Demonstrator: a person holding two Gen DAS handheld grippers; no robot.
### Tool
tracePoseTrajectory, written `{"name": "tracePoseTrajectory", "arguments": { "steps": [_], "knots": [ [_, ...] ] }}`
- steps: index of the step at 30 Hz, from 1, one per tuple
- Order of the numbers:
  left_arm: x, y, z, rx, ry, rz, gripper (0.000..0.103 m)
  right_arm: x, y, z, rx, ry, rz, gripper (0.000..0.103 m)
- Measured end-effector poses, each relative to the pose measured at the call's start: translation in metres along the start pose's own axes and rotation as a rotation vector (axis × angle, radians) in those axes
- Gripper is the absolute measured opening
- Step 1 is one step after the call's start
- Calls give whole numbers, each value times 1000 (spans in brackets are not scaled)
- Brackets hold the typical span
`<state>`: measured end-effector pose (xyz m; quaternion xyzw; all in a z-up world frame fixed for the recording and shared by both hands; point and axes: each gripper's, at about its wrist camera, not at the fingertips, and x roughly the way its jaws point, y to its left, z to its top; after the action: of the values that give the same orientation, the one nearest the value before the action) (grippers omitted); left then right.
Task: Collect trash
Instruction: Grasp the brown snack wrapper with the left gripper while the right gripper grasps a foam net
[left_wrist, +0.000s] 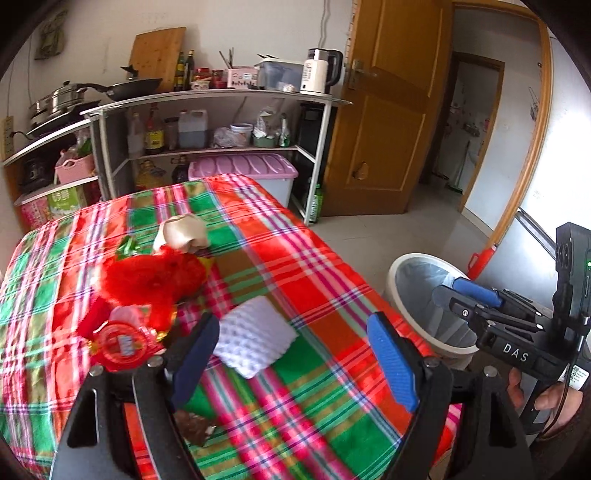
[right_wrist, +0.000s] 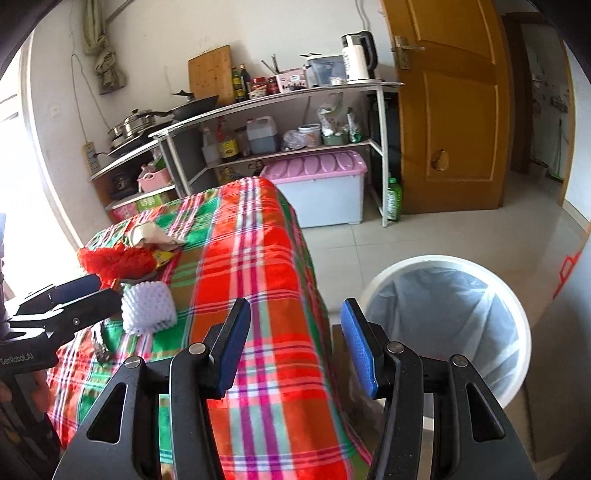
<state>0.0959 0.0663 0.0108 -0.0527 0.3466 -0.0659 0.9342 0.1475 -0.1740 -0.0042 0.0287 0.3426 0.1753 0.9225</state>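
A white foam fruit net (left_wrist: 254, 335) lies on the plaid table (left_wrist: 314, 280), just ahead of my open, empty left gripper (left_wrist: 295, 362). Left of it lie a red fluffy piece (left_wrist: 155, 277), a red round wrapper (left_wrist: 123, 345), and a crumpled beige paper (left_wrist: 184, 232). A dark wrapper (left_wrist: 195, 426) lies under my left finger. My right gripper (right_wrist: 295, 343) is open and empty, over the table's right edge beside the white trash bin (right_wrist: 450, 317). In the right wrist view the foam net (right_wrist: 147, 308) sits next to the left gripper (right_wrist: 81, 291). The bin also shows in the left wrist view (left_wrist: 424, 295).
A metal shelf rack (left_wrist: 207, 122) with bottles, pans and a kettle stands behind the table. A pink-lidded storage box (right_wrist: 325, 188) sits on the floor below it. A wooden door (left_wrist: 388, 110) stands open at the right. Tiled floor (right_wrist: 424, 236) surrounds the bin.
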Motion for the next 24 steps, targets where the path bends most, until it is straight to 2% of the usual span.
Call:
{"name": "tracePoseTrajectory", "arguments": {
  "steps": [5, 13, 24],
  "knots": [
    [-16, 43, -15, -77, -8, 67, 87, 20, 38, -2, -66, 33, 71, 52],
    [-22, 92, -45, -161, 41, 148, 88, 55, 85, -5, -132, 98, 165, 56],
    [-16, 115, -67, -226, 82, 133, 90, 96, 132, -7, -257, 200, 264, 61]
  ]
}}
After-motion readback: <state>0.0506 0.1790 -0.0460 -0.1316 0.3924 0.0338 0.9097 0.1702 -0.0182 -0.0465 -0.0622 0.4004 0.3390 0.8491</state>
